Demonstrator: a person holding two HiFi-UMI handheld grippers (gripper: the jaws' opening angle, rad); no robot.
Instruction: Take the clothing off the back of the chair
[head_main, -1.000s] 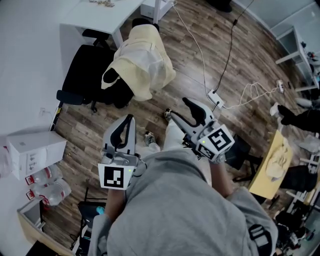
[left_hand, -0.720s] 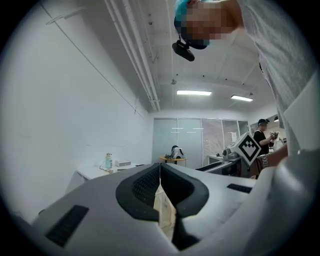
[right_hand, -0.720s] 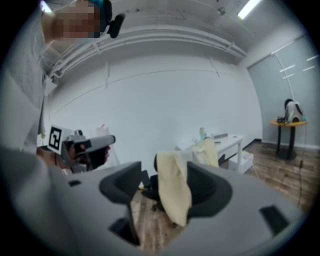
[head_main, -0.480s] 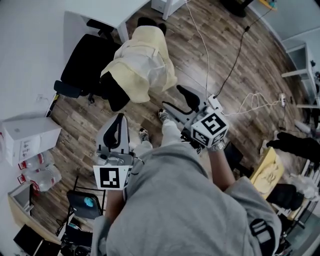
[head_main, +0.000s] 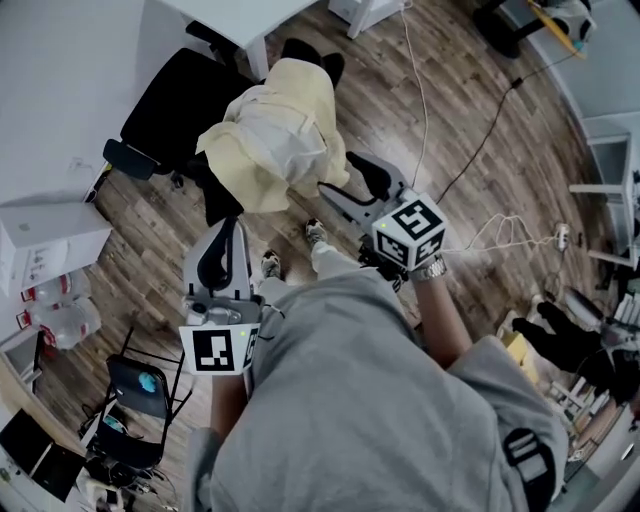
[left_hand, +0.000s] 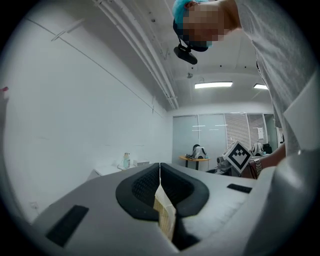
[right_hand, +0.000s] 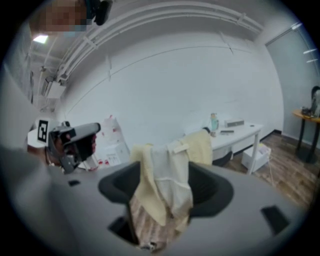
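Approach: our right claw (head_main: 337, 176), just opened wide and empty, must next close on the pale yellow cloth jacket (head_main: 275, 140) over the black office chair (head_main: 220, 195); left claw (head_main: 233, 225) seemingly shut.

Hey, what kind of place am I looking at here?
Probably an office or lab workspace: a white desk, a black office chair, cables running across the wood floor, and glass partitions in the background.

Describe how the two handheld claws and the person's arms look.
The left claw and right claw are white plastic with black ribbed pads. Each carries a white cube printed with black square markers: the left cube, the right cube. The person wears a grey top and a band on the right wrist.
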